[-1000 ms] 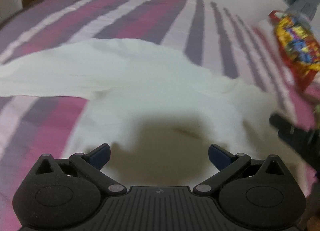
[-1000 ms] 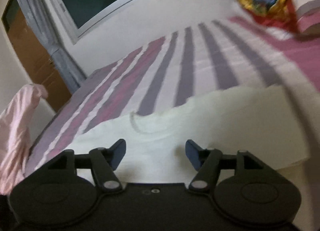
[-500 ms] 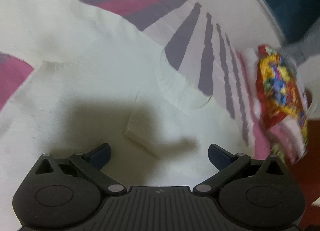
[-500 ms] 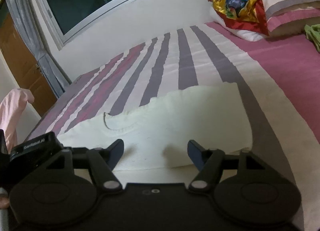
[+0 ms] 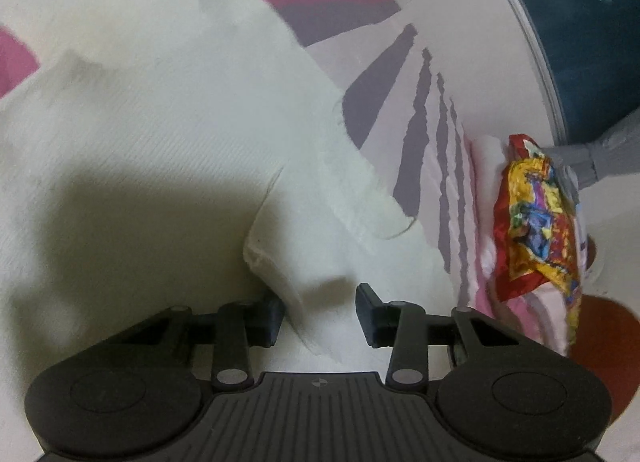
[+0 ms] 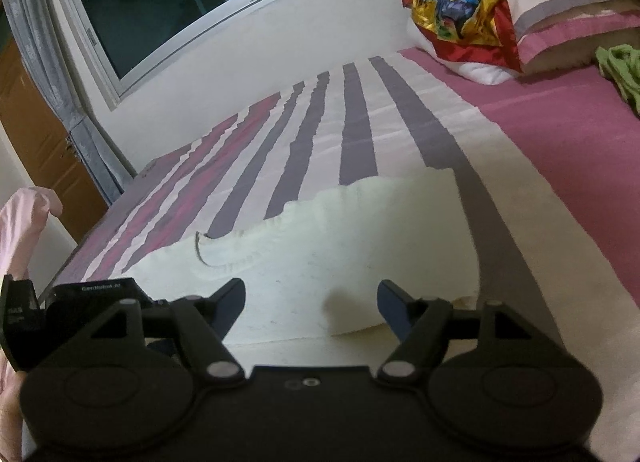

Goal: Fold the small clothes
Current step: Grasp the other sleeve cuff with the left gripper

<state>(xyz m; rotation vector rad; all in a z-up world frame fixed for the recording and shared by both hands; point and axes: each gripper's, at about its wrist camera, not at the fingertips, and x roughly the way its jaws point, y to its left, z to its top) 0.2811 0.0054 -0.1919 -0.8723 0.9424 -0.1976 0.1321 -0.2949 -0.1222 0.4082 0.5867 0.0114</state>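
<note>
We had the white shirt (image 5: 168, 110) spread flat on the striped bed (image 6: 360, 134), and the left gripper (image 5: 320, 312) had just been closing around its folded sleeve cuff (image 5: 280, 262), jaws still apart with no firm pinch visible. The cuff could have slipped free (only its edge sat between the fingers). The right gripper (image 6: 312, 310) hovered with jaws wide near the hem, holding nothing. Our shadow hid the fabric under the left fingers.

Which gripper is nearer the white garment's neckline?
Left. The left gripper straddles a raised fold just below the neckline; the right gripper sits over the garment's other half.
</note>
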